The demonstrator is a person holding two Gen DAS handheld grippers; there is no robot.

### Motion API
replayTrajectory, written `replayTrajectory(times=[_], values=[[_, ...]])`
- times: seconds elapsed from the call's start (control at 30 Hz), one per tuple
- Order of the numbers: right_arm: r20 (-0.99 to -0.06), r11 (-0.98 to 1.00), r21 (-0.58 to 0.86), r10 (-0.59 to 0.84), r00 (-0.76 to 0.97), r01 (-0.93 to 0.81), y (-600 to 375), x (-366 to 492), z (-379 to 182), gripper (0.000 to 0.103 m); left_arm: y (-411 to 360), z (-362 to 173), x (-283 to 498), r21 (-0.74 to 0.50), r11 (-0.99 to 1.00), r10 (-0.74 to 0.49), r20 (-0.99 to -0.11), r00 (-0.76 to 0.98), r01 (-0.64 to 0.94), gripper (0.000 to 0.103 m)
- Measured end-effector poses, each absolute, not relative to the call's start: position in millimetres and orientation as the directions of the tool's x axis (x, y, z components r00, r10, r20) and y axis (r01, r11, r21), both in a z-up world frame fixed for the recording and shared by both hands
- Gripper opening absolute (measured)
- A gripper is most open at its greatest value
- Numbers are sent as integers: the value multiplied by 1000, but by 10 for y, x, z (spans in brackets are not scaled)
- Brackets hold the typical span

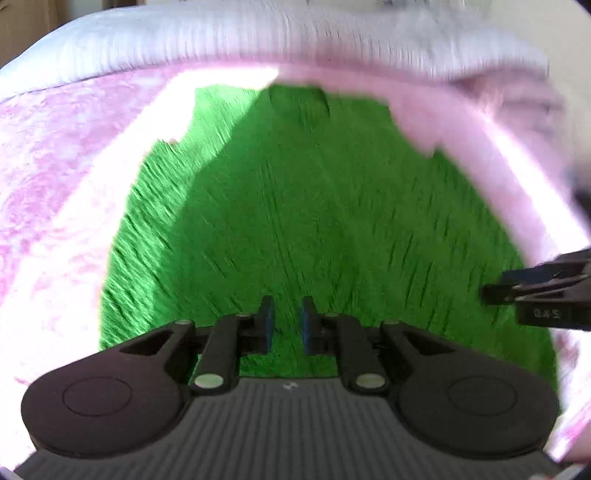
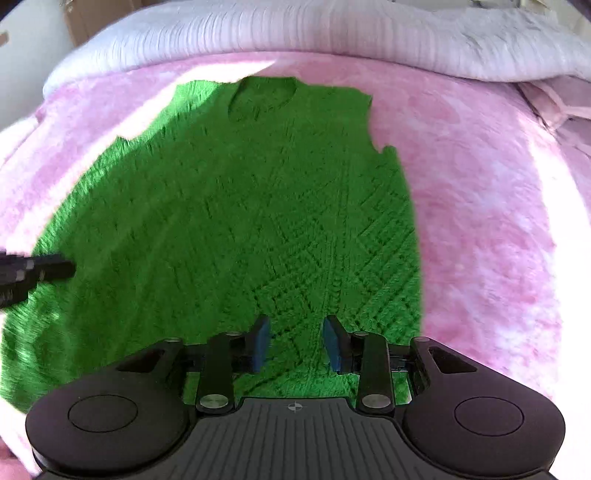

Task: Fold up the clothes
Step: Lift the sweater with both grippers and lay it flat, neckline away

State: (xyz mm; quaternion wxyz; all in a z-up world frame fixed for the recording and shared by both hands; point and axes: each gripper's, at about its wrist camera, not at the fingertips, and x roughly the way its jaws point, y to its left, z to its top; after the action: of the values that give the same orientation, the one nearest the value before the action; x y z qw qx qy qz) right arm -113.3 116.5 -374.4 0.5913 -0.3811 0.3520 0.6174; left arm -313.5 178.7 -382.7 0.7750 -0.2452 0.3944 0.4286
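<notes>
A bright green knitted sleeveless sweater [image 1: 295, 206] [image 2: 240, 206] lies flat on a pink blanket, its neck opening [image 2: 264, 96] at the far end. My left gripper [image 1: 288, 306] hovers over the sweater's near part. Its blue pads stand a narrow gap apart, with only the cloth below showing between them. My right gripper [image 2: 297, 325] is over the near right part of the sweater, open about halfway and holding nothing. Each gripper shows at the edge of the other's view: the right gripper [image 1: 495, 293] and the left gripper [image 2: 55, 269].
The pink fleecy blanket [image 2: 480, 221] [image 1: 55, 184] covers the bed around the sweater. A white ribbed quilt [image 2: 295, 33] [image 1: 221, 37] is bunched along the far edge. Folded pink cloth [image 2: 561, 107] lies at the far right. Sunlight falls across the sweater's far left.
</notes>
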Motion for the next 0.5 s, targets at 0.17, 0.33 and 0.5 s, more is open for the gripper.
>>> replayTrajectory(times=[0.17,0.33,0.5], values=[[-888,-34,-13,460,-4,-999,518,-933,-3825,34,1169,-3844,-3223,41,545,474,-839,268,-837,11],[-920,-29,8,391,-19,-1000,17,-826,-3735,35,647,-3719,-3471,51,484,424,-887,184,-873,11],[-958,87,86,281,-58,-992,-123,-733,-3387,35,439,-3226,-3442,90,420,363,-929,77,-903,10]])
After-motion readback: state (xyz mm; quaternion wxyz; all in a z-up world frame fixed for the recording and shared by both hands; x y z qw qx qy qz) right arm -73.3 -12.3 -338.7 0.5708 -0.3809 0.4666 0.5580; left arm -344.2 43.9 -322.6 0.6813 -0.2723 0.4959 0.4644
